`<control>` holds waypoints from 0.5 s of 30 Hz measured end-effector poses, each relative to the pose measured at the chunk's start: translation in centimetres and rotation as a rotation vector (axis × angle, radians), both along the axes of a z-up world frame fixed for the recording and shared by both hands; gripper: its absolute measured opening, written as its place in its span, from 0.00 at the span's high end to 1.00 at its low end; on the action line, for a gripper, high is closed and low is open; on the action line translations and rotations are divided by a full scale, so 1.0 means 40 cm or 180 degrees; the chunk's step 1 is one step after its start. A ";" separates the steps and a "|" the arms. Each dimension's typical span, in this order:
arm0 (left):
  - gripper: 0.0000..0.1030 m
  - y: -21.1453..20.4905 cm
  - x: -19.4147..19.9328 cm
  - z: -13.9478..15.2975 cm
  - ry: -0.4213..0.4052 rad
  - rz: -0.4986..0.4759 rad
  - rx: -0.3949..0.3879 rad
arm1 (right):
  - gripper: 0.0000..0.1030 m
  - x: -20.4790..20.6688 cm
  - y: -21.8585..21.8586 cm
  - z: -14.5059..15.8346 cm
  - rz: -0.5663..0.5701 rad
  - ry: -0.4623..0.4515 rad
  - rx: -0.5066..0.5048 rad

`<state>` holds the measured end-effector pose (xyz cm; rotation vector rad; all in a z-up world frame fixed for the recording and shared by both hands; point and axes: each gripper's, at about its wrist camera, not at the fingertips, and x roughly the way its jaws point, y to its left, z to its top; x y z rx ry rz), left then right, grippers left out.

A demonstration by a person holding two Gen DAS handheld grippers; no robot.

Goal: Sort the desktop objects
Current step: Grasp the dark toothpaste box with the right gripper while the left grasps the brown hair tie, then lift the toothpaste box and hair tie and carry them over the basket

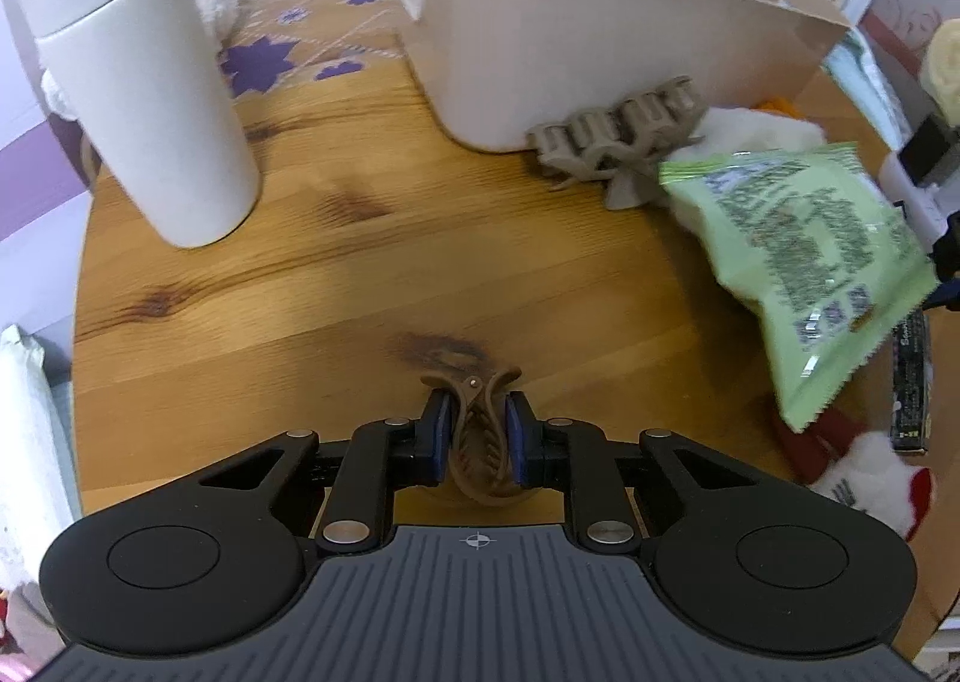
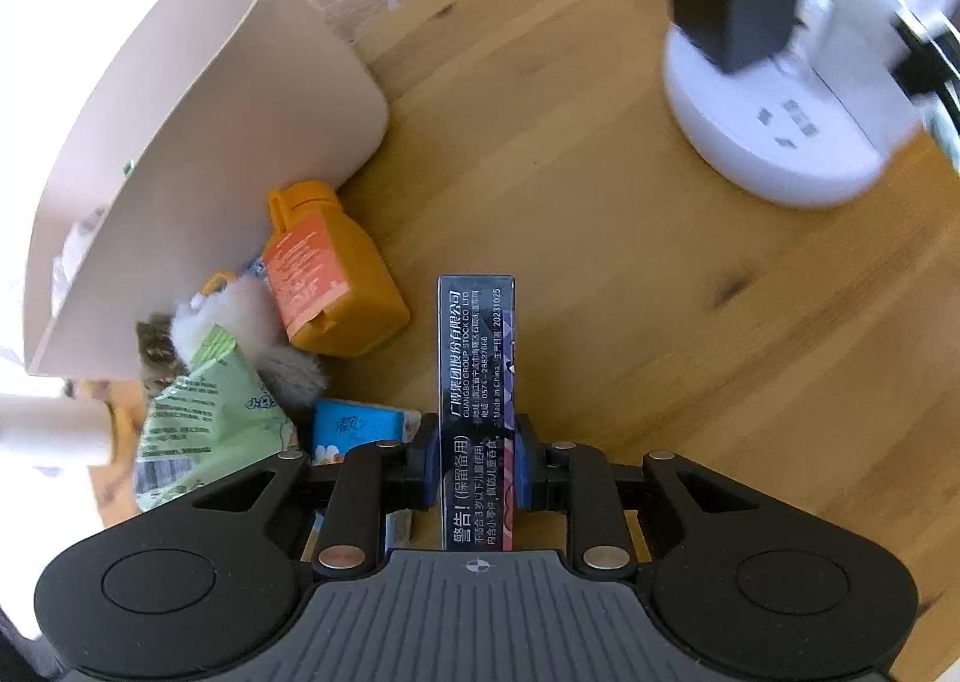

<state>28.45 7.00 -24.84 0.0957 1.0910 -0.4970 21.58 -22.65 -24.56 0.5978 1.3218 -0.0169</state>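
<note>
My left gripper point(image 1: 477, 442) is clamped on a small brown hair clip point(image 1: 478, 445), its pads pressing the clip's sides just over the wooden desk point(image 1: 336, 286). My right gripper point(image 2: 477, 463) is closed on a long dark box point(image 2: 478, 382) with printed text, which points away from me above the desk. Further out on the left view, a green snack packet point(image 1: 798, 262) lies to the right, with a larger tan hair clip point(image 1: 618, 141) beyond it, touching the foot of a beige bin point(image 1: 600, 51). Pale soft things show over the bin's rim; I cannot tell what they are. A white bottle point(image 1: 138, 81) stands upright at far left. On the right view, an orange bottle point(image 2: 336, 274) lies against the bin, and a white power strip point(image 2: 780, 123) sits far right.
</note>
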 end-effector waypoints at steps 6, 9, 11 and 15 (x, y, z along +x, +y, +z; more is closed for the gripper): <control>0.81 -0.017 -0.012 0.032 -0.0050 -0.0097 -0.0206 | 0.79 0.013 -0.022 0.051 0.0067 -0.0185 -0.0086; 0.81 -0.020 -0.018 0.044 -0.0087 -0.0104 -0.0281 | 0.79 0.016 -0.086 0.063 -0.0003 -0.0222 -0.0036; 0.81 -0.022 -0.019 0.049 -0.0120 -0.0112 -0.0300 | 0.79 0.022 -0.127 0.089 -0.0038 -0.0280 -0.0048; 0.81 -0.031 -0.016 0.068 -0.0242 -0.0153 -0.0254 | 0.79 0.116 -0.118 0.093 -0.0067 -0.0369 -0.0033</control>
